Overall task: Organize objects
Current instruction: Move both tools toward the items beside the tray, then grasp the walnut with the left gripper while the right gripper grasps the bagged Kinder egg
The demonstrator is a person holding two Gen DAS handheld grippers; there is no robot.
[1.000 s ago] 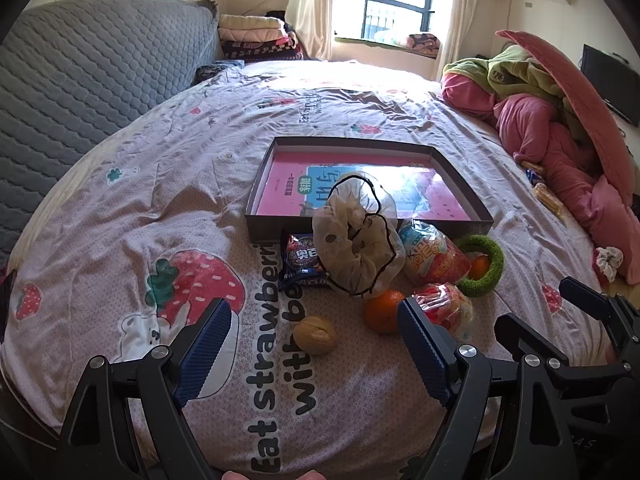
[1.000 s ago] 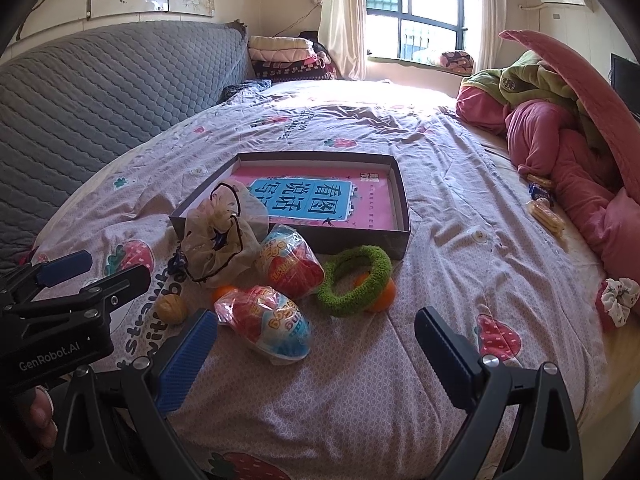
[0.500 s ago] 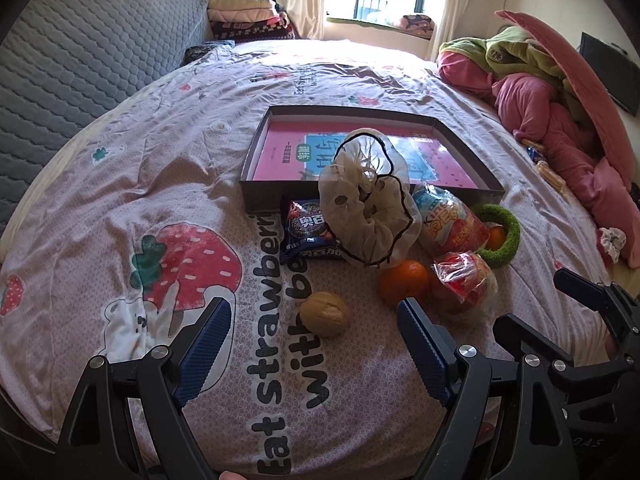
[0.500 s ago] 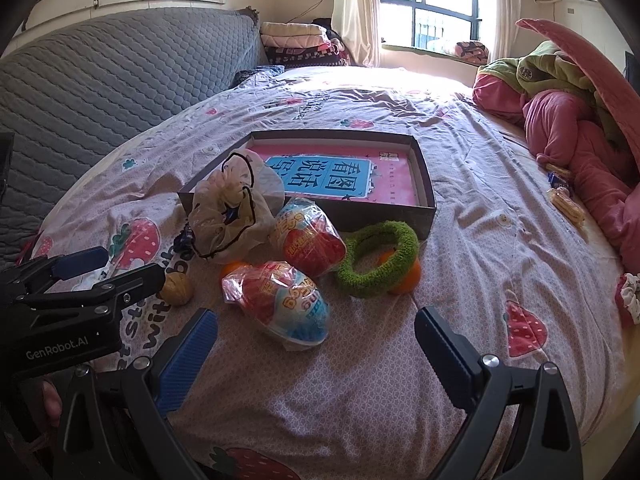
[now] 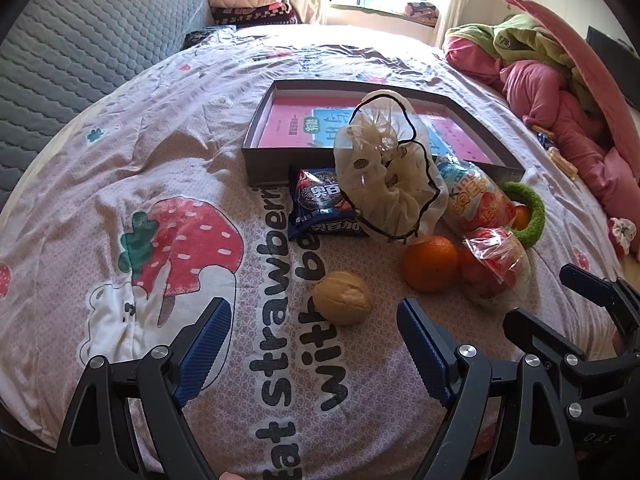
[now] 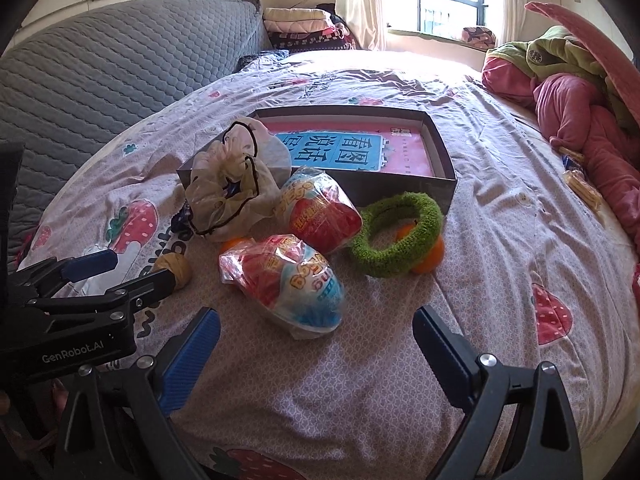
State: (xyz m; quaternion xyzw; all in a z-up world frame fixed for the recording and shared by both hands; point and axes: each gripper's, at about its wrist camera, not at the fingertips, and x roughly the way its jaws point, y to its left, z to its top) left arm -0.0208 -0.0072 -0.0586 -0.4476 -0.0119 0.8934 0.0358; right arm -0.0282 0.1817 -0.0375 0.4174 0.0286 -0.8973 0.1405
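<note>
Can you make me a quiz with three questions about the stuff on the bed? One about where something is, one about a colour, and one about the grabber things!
1. Where is the small tan walnut?
A. Inside the dark shallow box
B. On the bedsheet, just ahead of the left gripper
C. On the window sill

2. What colour is the fuzzy ring?
A. Green
B. Blue
C. White

3. How are the jaws of the right gripper?
A. Shut on a snack bag
B. Shut on nothing
C. Open, holding nothing

Answers: 1 B, the walnut lies on the strawberry-print bedsheet just ahead of the left gripper, outside the dark shallow box. 2 A, its fuzzy loop is green. 3 C, the blue pads stand wide apart with only bedsheet between them.
</note>
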